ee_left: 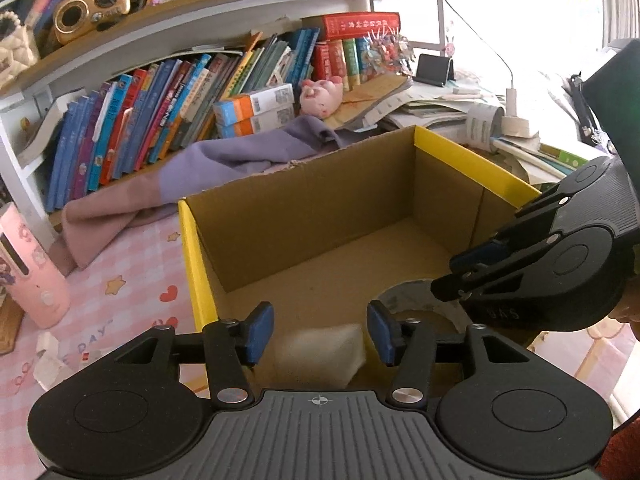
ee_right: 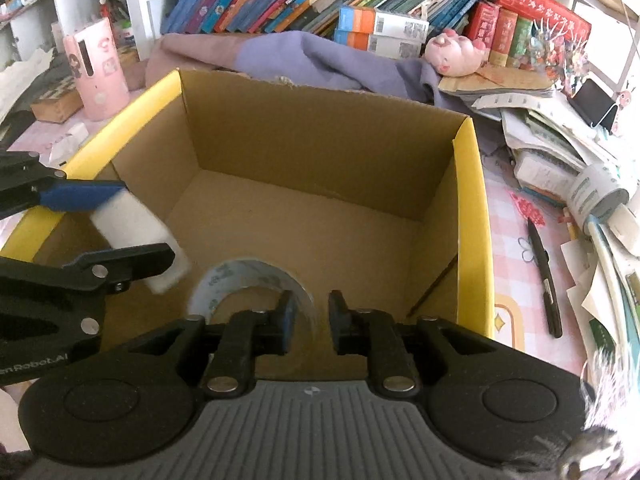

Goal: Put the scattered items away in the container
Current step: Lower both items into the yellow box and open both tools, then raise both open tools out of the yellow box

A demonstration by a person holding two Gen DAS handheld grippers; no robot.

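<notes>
Inside the cardboard box (ee_right: 320, 128): 1 white block (ee_right: 136, 232) between my spread left gripper (ee_left: 320, 334), 1 tape roll (ee_right: 240, 276) (half hidden) beneath my slightly parted right gripper (ee_right: 312, 322).

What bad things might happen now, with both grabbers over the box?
1. The white block sits between the left gripper's parted pads, blurred; it may bounce onto the tape roll.
2. The right gripper straddles the roll's wall; lifting out might drag it along.
3. Both grippers crowd the box's near end and might bump.
</notes>
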